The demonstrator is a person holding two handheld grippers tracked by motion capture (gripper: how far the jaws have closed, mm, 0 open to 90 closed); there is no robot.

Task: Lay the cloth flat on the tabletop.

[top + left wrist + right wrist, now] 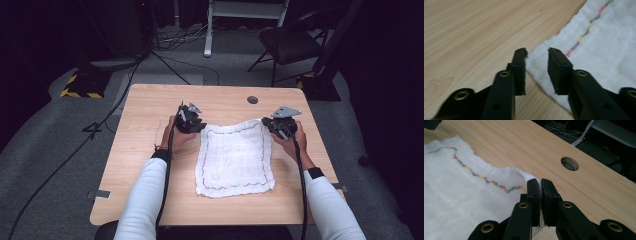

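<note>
A white cloth (234, 159) with a coloured stitched border is spread flat on the middle of the table (145, 150). Its far right corner is clamped between the closed jaws of the right gripper (540, 183). At its far left corner, the left gripper (537, 53) is held with jaws apart, the corner lying between them unpinched. A round hole (569, 163) is seen beyond the right corner.

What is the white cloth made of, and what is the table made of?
The white cloth looks like soft woven cotton gauze: an open grid weave shows, with rainbow stitching near the edge. The table looks like wood or a wood-look laminate, smooth and matte, with pale grain lines. Which of the two is unclear.
</note>
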